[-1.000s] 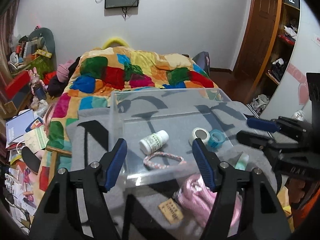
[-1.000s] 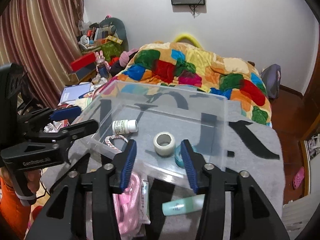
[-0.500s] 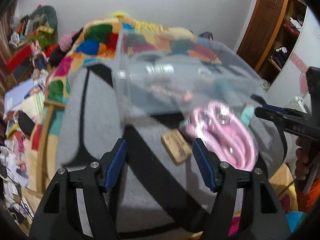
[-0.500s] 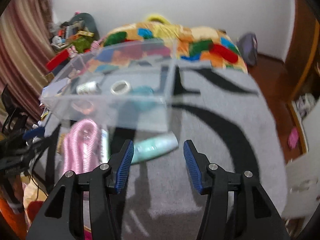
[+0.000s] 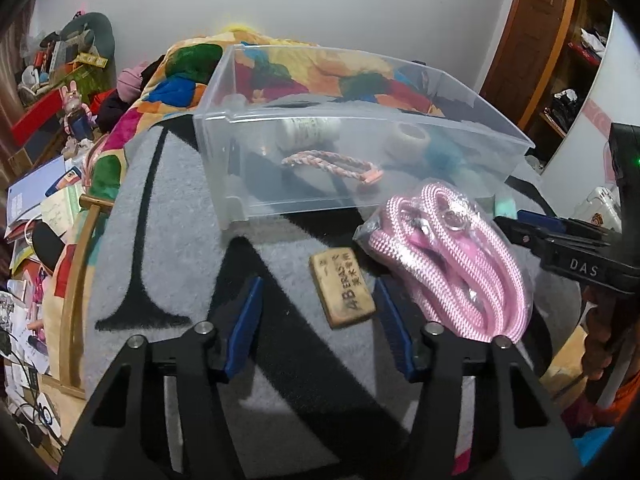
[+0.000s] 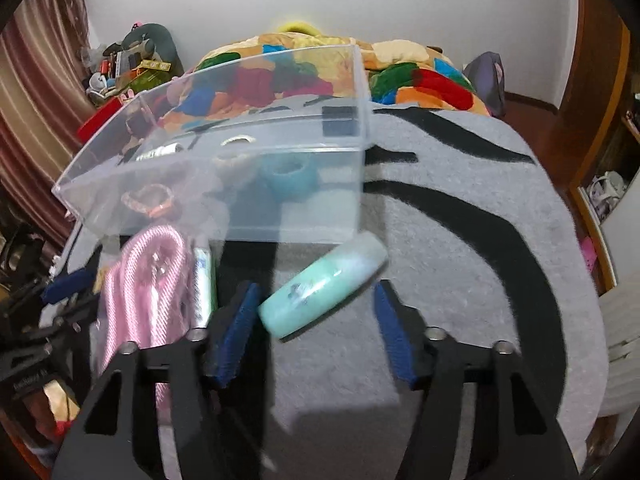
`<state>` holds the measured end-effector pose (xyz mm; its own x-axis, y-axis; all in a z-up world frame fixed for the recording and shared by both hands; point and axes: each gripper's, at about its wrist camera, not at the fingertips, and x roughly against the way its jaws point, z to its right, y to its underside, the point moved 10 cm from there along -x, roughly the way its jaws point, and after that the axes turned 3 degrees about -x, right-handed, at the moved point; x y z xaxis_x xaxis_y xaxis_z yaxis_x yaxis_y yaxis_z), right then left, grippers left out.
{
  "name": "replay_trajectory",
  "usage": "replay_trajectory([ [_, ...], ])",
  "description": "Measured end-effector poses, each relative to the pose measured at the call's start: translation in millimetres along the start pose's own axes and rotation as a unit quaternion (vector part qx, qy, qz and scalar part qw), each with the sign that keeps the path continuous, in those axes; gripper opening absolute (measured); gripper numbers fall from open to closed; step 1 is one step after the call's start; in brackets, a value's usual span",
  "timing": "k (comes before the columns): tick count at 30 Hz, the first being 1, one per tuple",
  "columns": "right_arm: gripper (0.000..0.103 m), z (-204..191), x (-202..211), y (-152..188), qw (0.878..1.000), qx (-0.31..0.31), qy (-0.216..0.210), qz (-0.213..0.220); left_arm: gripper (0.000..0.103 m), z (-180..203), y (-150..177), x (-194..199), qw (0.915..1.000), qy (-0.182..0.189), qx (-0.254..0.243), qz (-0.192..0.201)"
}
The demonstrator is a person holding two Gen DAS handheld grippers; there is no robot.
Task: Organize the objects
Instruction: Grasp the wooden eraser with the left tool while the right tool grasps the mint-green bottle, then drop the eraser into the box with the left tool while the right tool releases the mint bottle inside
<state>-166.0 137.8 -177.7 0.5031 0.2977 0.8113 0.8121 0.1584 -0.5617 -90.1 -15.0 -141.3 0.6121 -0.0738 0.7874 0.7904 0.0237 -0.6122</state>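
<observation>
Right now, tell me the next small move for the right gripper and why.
Probably ease the right gripper forward and close on the mint-green tube. Its jaws are open, the tube lies slanted on the grey blanket between the blue pads, outside the clear bin that already holds other small items.

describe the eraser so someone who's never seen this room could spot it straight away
Find the clear plastic bin on the grey rug. On the rug in front of it, left of the bagged pink rope, lies the eraser. It is the only flat tan block, printed "AB ERAS".
</observation>
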Motion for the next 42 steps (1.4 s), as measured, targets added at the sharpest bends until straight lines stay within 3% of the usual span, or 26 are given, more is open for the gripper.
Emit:
replay_trajectory([
  [4, 0.025, 14, 11, 9, 1.000, 0.011, 0.005, -0.004, 0.043, -4, 5, 6, 1.0000, -0.001, -0.008, 0.000],
  [10, 0.025, 43, 23, 19, 1.000, -0.009, 0.017, -0.007, 0.043, -5, 3, 5, 0.9999, 0.002, -0.013, -0.001],
  [16, 0.031, 29, 18, 0, 1.000, 0.020, 0.018, 0.007, 0.043, 0, -5, -5, 0.9997, -0.003, -0.025, 0.002],
  [18, 0.031, 24, 12, -4, 0.999, 0.031, 0.021, 0.006, 0.040, 1, -8, -7, 0.9995, -0.006, -0.029, 0.006],
  [21, 0.031, 23, -1, -6, 1.000, 0.027, 0.015, -0.003, 0.025, 2, -8, -6, 0.9995, -0.001, -0.029, 0.010],
  [24, 0.023, 26, 1, -6, 1.000, 0.017, 0.006, 0.003, 0.024, 0, -7, -3, 0.9997, 0.001, -0.020, 0.013],
  [28, 0.023, 30, 9, -2, 1.000, 0.011, 0.002, 0.008, 0.024, -8, -7, 4, 0.9998, -0.001, -0.004, 0.019],
  [33, 0.023, 34, 30, -6, 1.000, 0.003, 0.000, 0.031, 0.024, -15, -21, 24, 0.9990, -0.001, 0.012, 0.043],
  [42, 0.023, 15, 82, -55, 0.994, 0.009, -0.023, 0.109, 0.024, -22, -69, 60, 0.9949, 0.001, 0.015, 0.100],
])
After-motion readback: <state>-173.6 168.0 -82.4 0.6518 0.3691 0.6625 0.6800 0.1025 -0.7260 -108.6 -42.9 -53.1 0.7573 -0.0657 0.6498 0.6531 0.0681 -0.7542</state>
